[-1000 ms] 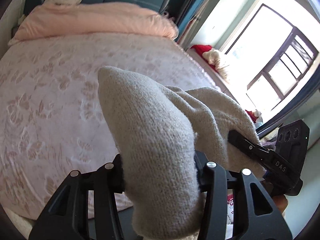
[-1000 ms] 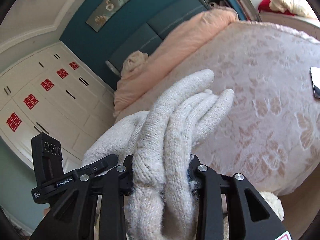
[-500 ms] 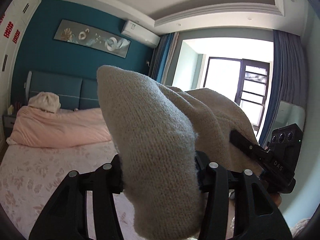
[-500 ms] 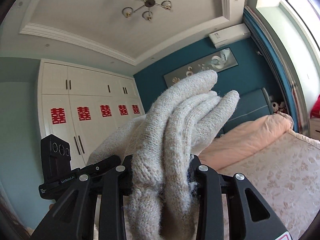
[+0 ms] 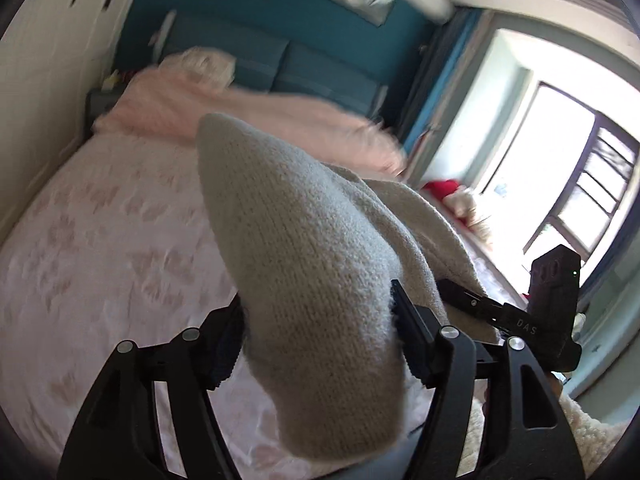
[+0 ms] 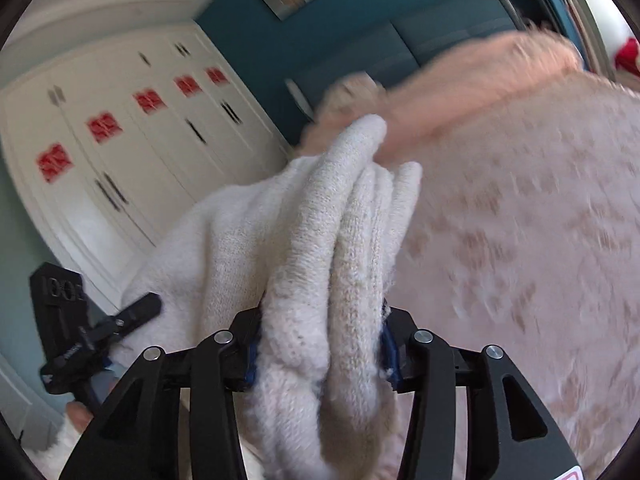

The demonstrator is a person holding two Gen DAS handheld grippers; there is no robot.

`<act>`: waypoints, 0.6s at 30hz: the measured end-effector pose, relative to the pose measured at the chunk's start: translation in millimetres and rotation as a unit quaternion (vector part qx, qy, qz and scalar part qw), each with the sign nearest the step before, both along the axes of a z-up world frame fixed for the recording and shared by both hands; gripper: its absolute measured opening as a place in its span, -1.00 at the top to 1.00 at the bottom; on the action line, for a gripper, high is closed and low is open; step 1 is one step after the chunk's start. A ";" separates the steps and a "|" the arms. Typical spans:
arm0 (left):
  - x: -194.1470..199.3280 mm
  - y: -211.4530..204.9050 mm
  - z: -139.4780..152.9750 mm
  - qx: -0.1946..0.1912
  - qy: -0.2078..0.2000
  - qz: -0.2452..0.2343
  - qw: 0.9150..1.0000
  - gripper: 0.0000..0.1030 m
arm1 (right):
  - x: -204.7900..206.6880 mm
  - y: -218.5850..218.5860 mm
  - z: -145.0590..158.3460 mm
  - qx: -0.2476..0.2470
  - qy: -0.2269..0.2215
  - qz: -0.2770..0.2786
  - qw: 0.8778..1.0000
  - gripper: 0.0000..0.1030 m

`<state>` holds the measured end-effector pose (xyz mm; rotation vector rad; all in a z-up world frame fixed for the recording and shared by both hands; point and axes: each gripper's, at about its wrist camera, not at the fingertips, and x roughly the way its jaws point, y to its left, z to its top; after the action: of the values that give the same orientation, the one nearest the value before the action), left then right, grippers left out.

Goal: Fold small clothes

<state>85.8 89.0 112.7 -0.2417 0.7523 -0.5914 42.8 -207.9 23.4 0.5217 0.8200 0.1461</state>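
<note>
Knitted garment (image 5: 320, 280), beige-white wool, is pinched at two points. The left gripper (image 5: 316, 320) is closed on a thick rounded fold; the right gripper (image 6: 322, 332) is clamped on a bunch of three or four ribbed layers. Each tool appears at the edge of the other's view, the cloth slung between them in the air over the bed (image 5: 100, 240), not yet resting on it. Half a second ago both cameras looked up at ceiling and wall; now they tip down toward the pink floral bedspread, everything blurred with motion. My reading: the piece was lifted or shaken out and is being swung down to lie flat, so folding proper has yet to begin. Both grips look unchanged across the swing. The held ends point up and away toward the peach duvet (image 6: 480, 76) and headboard (image 5: 320, 60). The long axis seems to run between the two grippers, across the bed's foot.
</note>
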 end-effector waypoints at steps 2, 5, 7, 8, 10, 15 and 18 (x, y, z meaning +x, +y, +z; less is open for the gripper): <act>0.2 13.7 -82.4 0.040 0.090 0.039 0.994 -0.21 | -22.3 -3.0 -54.4 0.017 0.065 -0.019 0.998 0.26; -17.3 41.8 -121.3 0.029 0.135 0.072 0.988 -0.22 | -50.5 -10.1 -58.1 0.016 0.061 -0.029 0.998 0.24; -20.9 53.9 -113.5 0.006 0.122 0.089 0.988 -0.43 | -44.4 -12.7 -45.2 -0.008 0.055 -0.022 0.998 -0.11; -17.2 55.2 -107.4 0.000 0.114 0.097 0.989 -0.67 | -36.7 -14.8 -39.2 -0.010 0.048 -0.021 0.999 -0.22; 0.3 53.6 -97.1 -0.013 0.099 0.106 0.989 -0.76 | -14.6 -15.4 -34.4 0.000 0.045 -0.018 0.999 -0.46; 59.9 41.1 -134.8 -0.041 0.164 0.113 0.979 -0.81 | 64.9 2.2 -73.0 0.003 0.102 0.000 0.995 -0.56; 83.9 32.5 -173.9 -0.046 0.230 0.123 0.964 -0.80 | 94.3 11.5 -111.4 0.034 0.160 0.009 0.987 -0.56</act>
<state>169.7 121.5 -61.2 -0.5640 1.1250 -0.3329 137.1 -196.3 -87.9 0.6118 1.1357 0.1076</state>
